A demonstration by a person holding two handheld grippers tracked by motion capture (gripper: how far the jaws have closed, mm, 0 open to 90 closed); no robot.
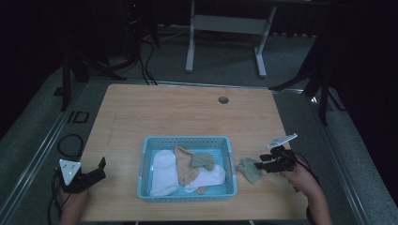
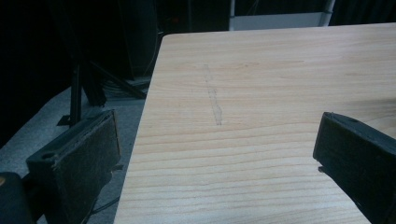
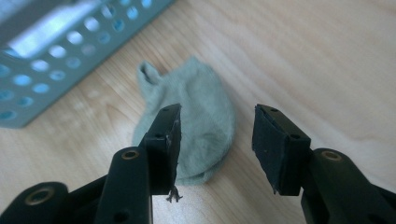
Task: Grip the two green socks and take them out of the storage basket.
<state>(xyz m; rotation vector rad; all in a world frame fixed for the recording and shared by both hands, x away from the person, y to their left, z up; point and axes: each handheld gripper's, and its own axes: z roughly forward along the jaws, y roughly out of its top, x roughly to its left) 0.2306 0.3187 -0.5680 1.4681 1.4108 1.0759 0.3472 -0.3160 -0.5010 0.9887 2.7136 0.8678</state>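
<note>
A light blue perforated basket (image 1: 145, 174) sits on the wooden table and holds white, tan and green socks. One more green sock (image 1: 249, 169) lies flat on the table just right of the basket; it is seen close up as the green sock (image 3: 201, 112) in the right gripper view. My right gripper (image 1: 259, 165) hovers at that sock's right end, open, its jaws standing above the sock without gripping it; the right gripper (image 3: 217, 135) shows empty space between them. My left gripper (image 1: 102, 168) rests open near the table's front left corner; the left gripper (image 2: 215, 154) holds nothing.
The basket wall (image 3: 51, 60) lies just beyond the loose sock. A cable hole (image 1: 223, 100) marks the far side of the table. Bare wood (image 2: 261, 93) stretches ahead of the left gripper, with the table's left edge close by. A white desk frame (image 1: 225, 28) stands on the floor behind.
</note>
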